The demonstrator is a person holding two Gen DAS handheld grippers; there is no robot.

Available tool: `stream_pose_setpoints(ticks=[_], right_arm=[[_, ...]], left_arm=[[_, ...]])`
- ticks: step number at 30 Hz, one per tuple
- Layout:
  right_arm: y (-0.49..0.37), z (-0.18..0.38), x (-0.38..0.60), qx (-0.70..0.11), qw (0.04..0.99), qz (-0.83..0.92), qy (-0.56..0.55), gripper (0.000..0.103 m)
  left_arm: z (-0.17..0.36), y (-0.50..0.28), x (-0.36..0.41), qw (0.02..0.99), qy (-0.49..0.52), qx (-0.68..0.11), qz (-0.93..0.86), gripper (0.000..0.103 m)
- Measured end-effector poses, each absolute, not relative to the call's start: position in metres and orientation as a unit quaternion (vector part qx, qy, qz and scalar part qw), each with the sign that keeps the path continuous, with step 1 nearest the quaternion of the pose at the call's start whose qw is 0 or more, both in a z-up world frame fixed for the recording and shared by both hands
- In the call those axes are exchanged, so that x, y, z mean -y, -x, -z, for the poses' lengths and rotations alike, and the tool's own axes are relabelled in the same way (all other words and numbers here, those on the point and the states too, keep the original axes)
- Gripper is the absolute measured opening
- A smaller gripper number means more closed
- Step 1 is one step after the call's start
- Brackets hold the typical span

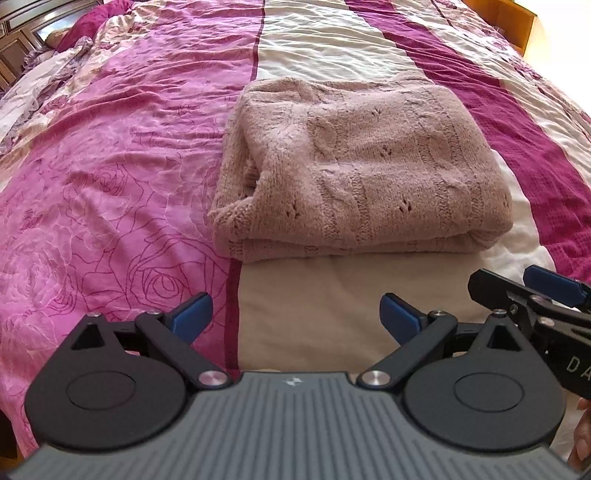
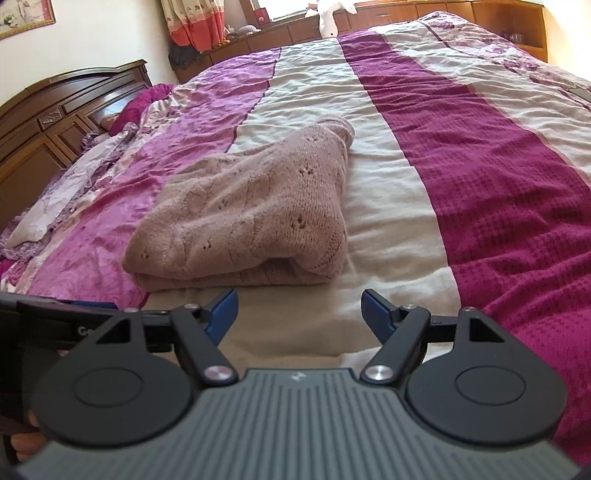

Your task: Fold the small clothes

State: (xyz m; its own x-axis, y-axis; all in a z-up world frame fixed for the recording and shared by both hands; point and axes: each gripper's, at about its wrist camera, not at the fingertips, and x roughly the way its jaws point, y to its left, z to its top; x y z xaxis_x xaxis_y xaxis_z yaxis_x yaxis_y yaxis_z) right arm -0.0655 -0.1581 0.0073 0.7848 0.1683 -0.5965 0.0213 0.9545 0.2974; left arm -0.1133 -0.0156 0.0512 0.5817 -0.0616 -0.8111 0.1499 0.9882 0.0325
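A pale pink knitted sweater [image 1: 362, 170] lies folded into a thick rectangle on the striped bedspread [image 1: 110, 166]; in the right wrist view the same sweater [image 2: 251, 214] rests just beyond the fingers. My left gripper [image 1: 295, 314] hovers open over the cream stripe in front of the sweater's near edge, nothing between its blue pads. My right gripper [image 2: 299, 314] is open too, short of the sweater and holding nothing. The right gripper [image 1: 532, 295] also shows at the right edge of the left wrist view.
Rumpled bedding and pillows [image 2: 74, 177] lie by the wooden headboard [image 2: 55, 110] on the left. A wooden ledge with a curtain and a white soft toy [image 2: 328, 14] runs along the far side. Magenta stripes [image 2: 498, 184] stretch to the right.
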Motion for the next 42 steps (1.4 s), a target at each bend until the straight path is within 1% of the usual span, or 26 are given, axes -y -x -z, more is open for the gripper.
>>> stream_pose_setpoints(ticks=[42], right_arm=[[0.0668,-0.0094,0.1524,-0.328,0.932,-0.037,-0.147,0.075]], left_arm=[[-0.0492,0.1138,0.0122,0.888,-0.049,-0.454,0.047,0.1]])
